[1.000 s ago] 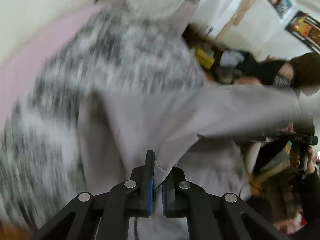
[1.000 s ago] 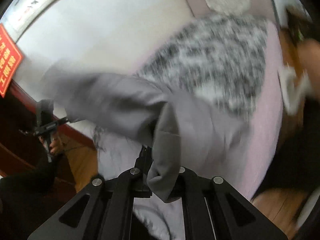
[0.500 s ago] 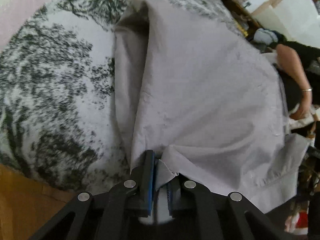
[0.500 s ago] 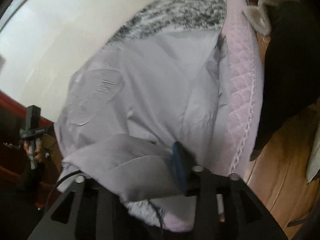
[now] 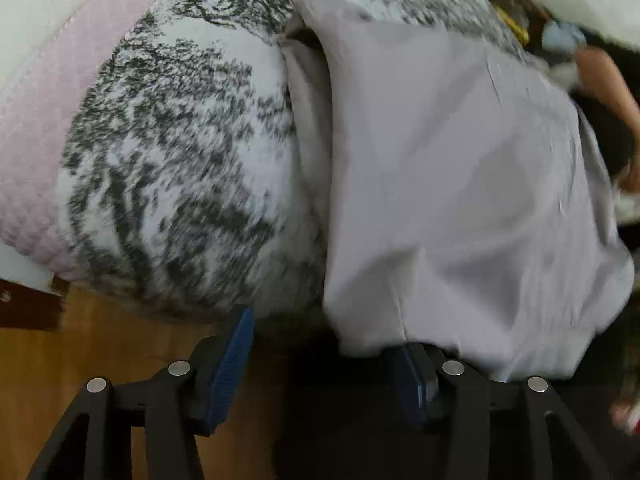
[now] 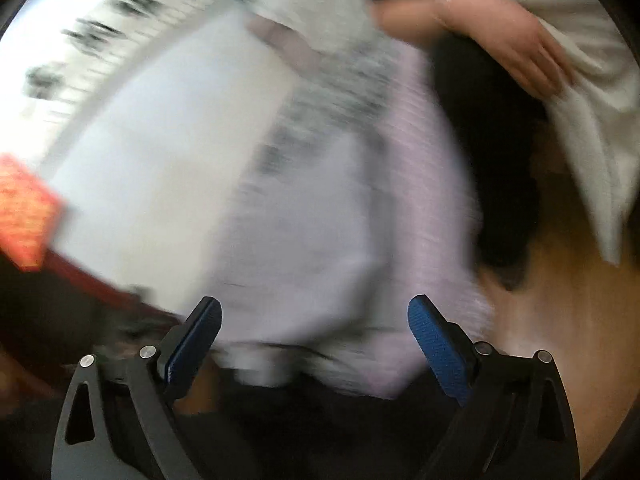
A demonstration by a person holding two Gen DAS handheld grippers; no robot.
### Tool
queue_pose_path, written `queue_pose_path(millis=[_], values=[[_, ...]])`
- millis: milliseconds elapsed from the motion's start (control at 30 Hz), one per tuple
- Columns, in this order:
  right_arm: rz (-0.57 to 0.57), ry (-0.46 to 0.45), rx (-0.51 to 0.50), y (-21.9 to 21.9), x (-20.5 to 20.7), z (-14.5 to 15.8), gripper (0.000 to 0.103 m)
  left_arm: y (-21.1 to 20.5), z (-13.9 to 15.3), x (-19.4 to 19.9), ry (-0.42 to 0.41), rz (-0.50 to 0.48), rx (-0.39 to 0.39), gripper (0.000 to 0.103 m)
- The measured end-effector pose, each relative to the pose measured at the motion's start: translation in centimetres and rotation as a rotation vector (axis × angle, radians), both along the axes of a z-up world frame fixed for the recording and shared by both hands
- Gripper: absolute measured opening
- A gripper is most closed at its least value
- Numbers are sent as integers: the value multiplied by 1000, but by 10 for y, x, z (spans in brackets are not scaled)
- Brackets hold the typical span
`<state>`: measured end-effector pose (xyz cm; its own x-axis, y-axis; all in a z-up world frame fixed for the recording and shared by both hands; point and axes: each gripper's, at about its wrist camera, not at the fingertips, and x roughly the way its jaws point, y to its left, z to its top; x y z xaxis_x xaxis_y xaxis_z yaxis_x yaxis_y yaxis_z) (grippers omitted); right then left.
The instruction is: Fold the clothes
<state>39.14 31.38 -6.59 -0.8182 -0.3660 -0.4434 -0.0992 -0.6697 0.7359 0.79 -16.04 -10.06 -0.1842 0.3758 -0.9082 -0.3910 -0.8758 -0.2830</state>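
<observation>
A pale grey garment lies spread on a white-and-black speckled blanket over the bed; its near hem hangs over the bed edge. My left gripper is open and empty, its jaws wide apart just below the hem. The garment drapes over the tip of its right finger. In the blurred right wrist view the garment lies ahead, and my right gripper is open and empty in front of its near edge.
A pink quilted bed cover shows at the left and also in the right wrist view. Wooden floor lies below the bed edge. Another person's arm holds a white cloth at the right.
Both grippers have let go of the garment and opened wide. The garment, held up a second ago, now lies spread on the bed. The right wrist view is swinging.
</observation>
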Motion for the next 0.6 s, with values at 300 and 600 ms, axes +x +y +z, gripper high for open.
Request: queue_pose_path(millis=[300,600], values=[[79,277,129,-34,-46,95,96,-73,116,68,296,101,446,64],[-198,-95,0,53,-221,-21,97,80,84,-46,320,180,440,92]])
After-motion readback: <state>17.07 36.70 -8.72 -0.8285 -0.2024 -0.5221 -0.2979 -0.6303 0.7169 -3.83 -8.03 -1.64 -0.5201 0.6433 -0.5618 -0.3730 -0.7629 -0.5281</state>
